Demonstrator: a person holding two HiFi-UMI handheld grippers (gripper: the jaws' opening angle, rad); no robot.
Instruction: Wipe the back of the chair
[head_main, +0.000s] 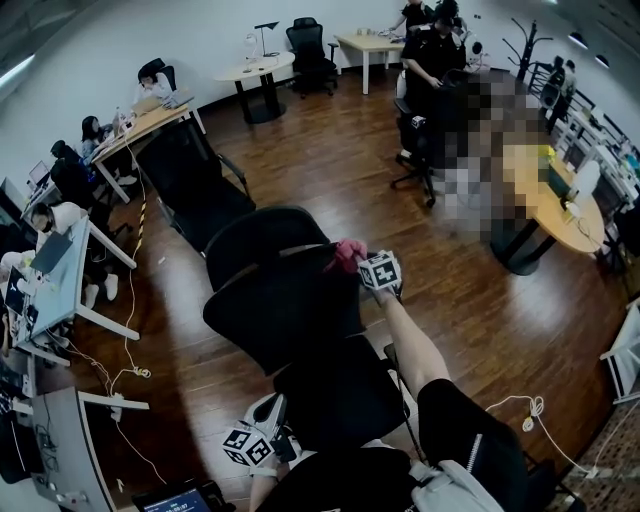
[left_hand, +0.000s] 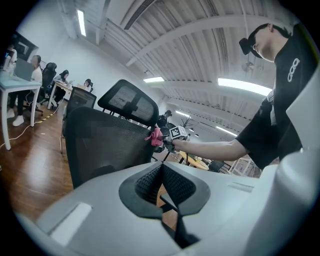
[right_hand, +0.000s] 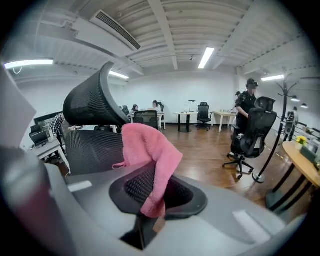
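A black mesh office chair (head_main: 275, 305) with a headrest (head_main: 262, 232) stands in front of me in the head view. My right gripper (head_main: 368, 266) is shut on a pink cloth (head_main: 347, 254) and holds it against the right top edge of the chair back. In the right gripper view the pink cloth (right_hand: 150, 150) hangs from the shut right gripper (right_hand: 154, 186), beside the headrest (right_hand: 92, 105). My left gripper (head_main: 262, 440) is low, by the seat, shut with nothing in it. The left gripper view looks past the left gripper (left_hand: 161, 171) at the chair back (left_hand: 102, 145) and the cloth (left_hand: 156, 136).
A second black chair (head_main: 190, 180) stands just behind to the left. Desks with seated people (head_main: 60, 250) line the left wall. Another chair (head_main: 415, 140) and a standing person (head_main: 430, 50) are at the back right, near a curved wooden table (head_main: 550, 205). Cables (head_main: 125, 370) lie on the floor.
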